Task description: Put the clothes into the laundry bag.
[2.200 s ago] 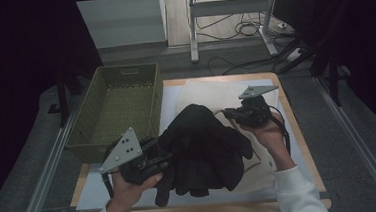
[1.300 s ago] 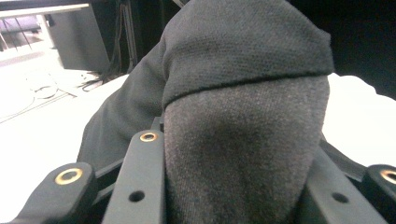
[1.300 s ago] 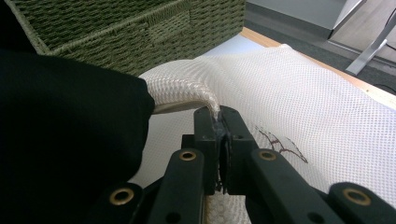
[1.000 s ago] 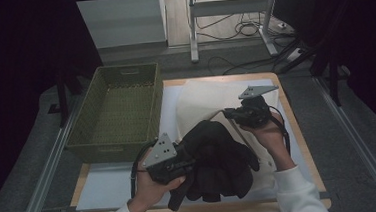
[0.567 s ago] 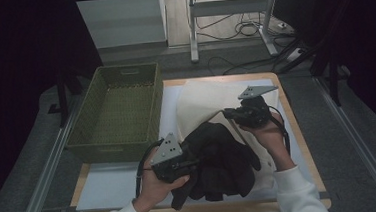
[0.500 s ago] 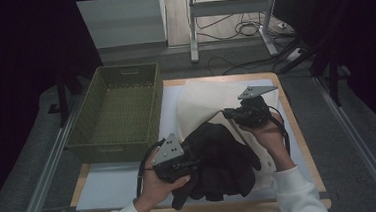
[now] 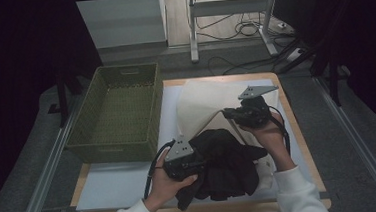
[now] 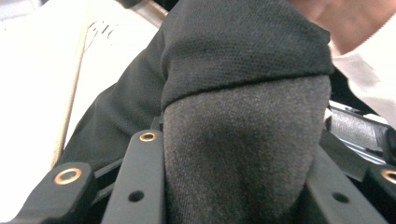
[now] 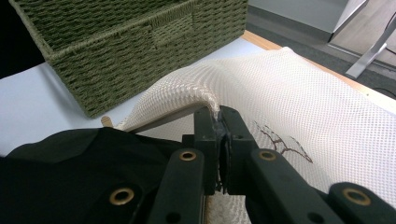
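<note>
Where the fixed camera looks down on the table (image 7: 299, 143), a woven green basket (image 7: 114, 116) stands on the left half of a pale sheet, and a white mesh bag (image 7: 201, 105) lies to its right with its near edge raised. A black garment (image 7: 227, 163) is bunched at the bag's near opening, toward the person's side. The left gripper (image 7: 190, 167), held in the left hand (image 7: 166, 185), sits against the garment's left edge; the right gripper (image 7: 229, 114), held in the right hand (image 7: 265, 130), is at the lifted bag edge. Left gripper view: dark knit fabric of the black garment (image 8: 243, 140) packs the space between the two jaws, which stand apart and press it from both sides; a white sleeve (image 8: 369, 74) shows at upper right. Faint dark marks on the pale bag (image 8: 100, 30) at upper left are too blurred to read. Right gripper view: the jaws are closed tight on the hem of the white mesh bag (image 9: 299, 98), holding it up off the table; a small thin-lined brown motif is printed on the mesh, not legible as writing. The green basket (image 9: 126, 42) stands behind, and the black garment (image 9: 79, 163) lies at lower left.
</note>
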Demonstrator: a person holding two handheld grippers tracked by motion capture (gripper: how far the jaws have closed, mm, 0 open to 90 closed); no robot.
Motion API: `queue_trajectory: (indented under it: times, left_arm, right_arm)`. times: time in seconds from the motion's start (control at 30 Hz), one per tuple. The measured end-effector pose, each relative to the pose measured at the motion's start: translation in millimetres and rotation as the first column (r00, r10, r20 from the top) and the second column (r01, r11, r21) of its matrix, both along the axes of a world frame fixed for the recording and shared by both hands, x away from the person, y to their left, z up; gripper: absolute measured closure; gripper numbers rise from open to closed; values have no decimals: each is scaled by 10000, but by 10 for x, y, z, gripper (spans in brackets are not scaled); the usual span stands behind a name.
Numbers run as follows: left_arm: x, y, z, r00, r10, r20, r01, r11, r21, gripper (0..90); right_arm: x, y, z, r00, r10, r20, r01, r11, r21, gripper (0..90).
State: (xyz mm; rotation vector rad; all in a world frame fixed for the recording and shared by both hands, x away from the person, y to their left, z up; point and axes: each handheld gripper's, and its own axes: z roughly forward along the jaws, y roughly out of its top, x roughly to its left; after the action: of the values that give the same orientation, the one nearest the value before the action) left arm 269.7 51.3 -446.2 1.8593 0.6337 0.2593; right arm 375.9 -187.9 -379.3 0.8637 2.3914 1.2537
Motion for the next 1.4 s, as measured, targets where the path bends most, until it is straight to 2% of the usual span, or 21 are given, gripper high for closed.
queue_trajectory:
  times: [0.43,0.57,1.07,1.4]
  left_arm:
    - [192,-165,-132,9986,504,136,-512,9966,647,653]
    - [264,-213,-161,9981,610,-24,-606,9956,717,652]
    - [418,-308,-123,9948,1015,-99,-1000,9899,1007,653]
    - [500,-352,-95,9924,1231,33,-1225,9843,1267,653]
  right_arm:
    - [-20,45,2,9999,151,-23,-152,9998,-130,866]
    - [-28,51,8,9998,203,0,-203,9997,-153,868]
    - [-60,56,42,9995,322,-14,-322,9995,-70,874]
    - [-87,39,81,9994,337,74,-337,9994,-1,878]
